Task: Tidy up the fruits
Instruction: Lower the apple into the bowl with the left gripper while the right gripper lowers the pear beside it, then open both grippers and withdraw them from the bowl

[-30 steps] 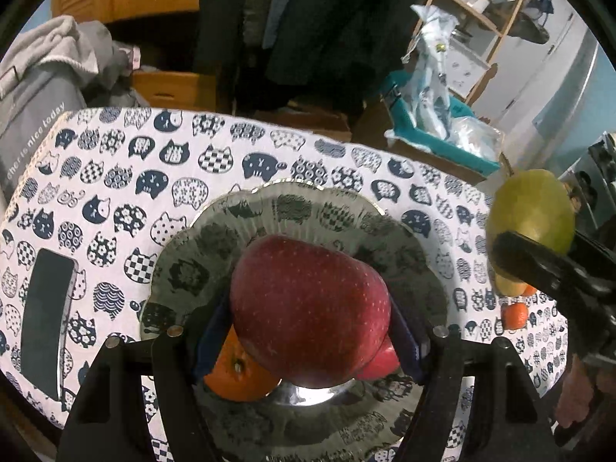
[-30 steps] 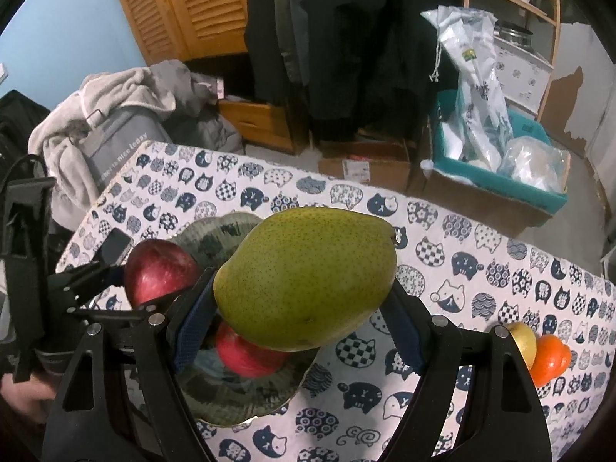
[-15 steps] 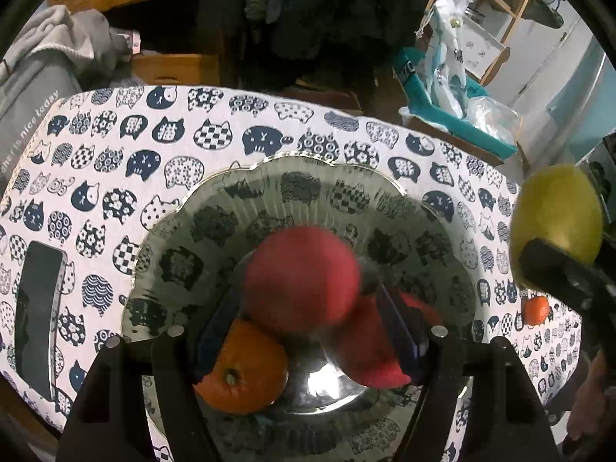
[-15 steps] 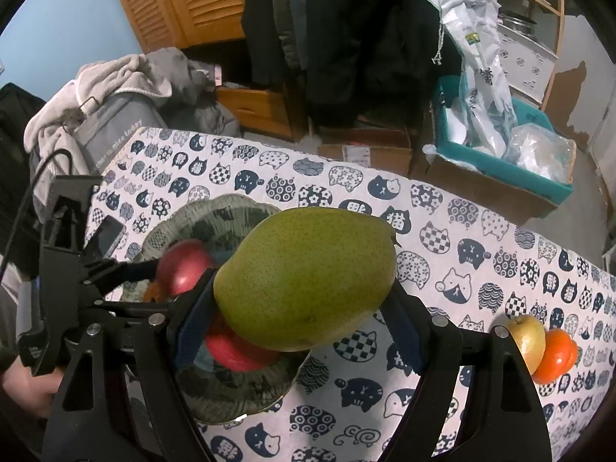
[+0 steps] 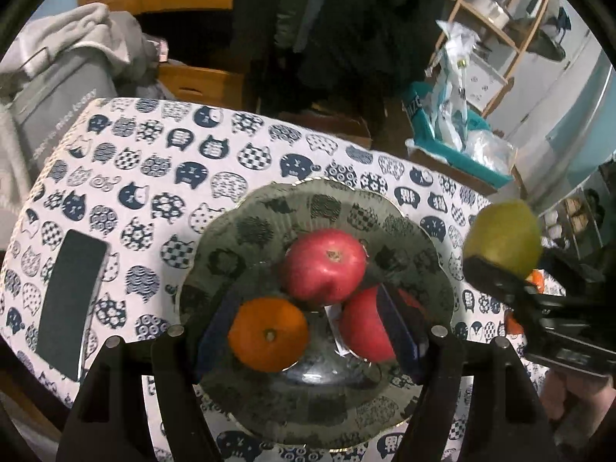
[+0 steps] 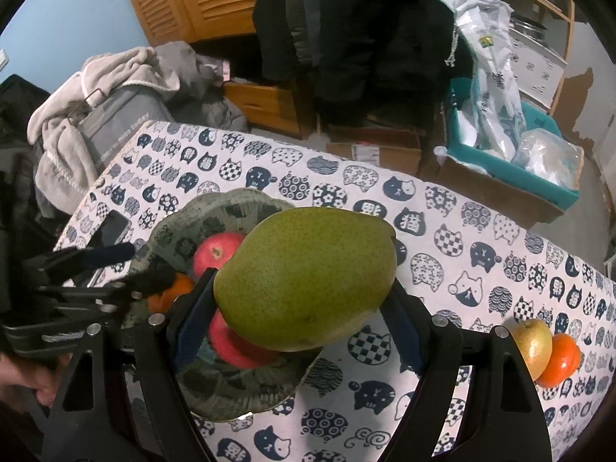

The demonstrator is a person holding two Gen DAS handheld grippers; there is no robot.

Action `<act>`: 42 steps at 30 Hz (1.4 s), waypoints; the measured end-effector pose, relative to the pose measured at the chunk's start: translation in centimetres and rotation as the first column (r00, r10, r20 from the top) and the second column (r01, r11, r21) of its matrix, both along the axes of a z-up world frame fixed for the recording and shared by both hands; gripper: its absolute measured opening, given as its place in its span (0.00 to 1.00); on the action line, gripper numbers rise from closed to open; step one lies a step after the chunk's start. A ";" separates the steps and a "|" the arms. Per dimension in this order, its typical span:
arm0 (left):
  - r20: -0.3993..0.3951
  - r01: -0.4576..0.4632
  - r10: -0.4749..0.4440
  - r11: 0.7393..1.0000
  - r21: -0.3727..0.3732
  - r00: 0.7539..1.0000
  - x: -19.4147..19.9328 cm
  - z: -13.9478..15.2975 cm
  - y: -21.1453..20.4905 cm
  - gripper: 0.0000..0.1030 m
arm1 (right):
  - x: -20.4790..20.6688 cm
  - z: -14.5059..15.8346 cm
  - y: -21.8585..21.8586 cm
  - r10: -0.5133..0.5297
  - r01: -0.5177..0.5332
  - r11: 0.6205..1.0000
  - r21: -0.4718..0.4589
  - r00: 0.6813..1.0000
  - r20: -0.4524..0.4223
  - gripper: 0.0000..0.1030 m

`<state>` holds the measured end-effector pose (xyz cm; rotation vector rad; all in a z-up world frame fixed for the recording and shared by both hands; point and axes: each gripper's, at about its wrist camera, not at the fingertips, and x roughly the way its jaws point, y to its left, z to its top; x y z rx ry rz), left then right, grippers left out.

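Cat-print cloth covers the table (image 5: 161,177), where a scalloped plate (image 5: 269,208) holds two red apples (image 5: 325,261) and an orange (image 5: 267,333). Above the plate, the left gripper (image 5: 308,331) hangs with its jaws spread, grasping nothing. At 3 o'clock of it, the right gripper (image 6: 304,308) clamps a green pear (image 6: 308,281). A phone (image 5: 71,304) lies at the plate's 9 o'clock; a yellow apple (image 6: 533,342) and second orange (image 6: 562,360) sit well apart at 3 o'clock.

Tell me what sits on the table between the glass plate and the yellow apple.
Nothing: in the right wrist view only bare cat-print tablecloth lies between the glass plate and the yellow apple.
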<state>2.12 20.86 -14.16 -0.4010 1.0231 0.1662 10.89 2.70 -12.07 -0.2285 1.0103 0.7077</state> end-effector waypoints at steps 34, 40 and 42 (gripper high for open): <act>0.076 -0.009 0.007 1.000 0.025 0.997 -1.2 3.0 -0.1 0.73 | 0.3 -2.1 2.3 0.070 -0.071 0.995 -0.068 0.997 -0.021 0.82; 0.119 0.015 -0.019 0.999 0.037 0.993 -1.5 4.9 -1.3 0.73 | 0.2 1.4 0.1 0.010 -0.010 1.000 0.000 0.999 0.039 0.82; 0.133 0.020 -0.026 0.999 0.041 0.991 -1.6 5.4 -1.6 0.73 | 0.0 2.5 -0.6 -0.007 0.005 1.000 0.018 0.998 0.060 0.82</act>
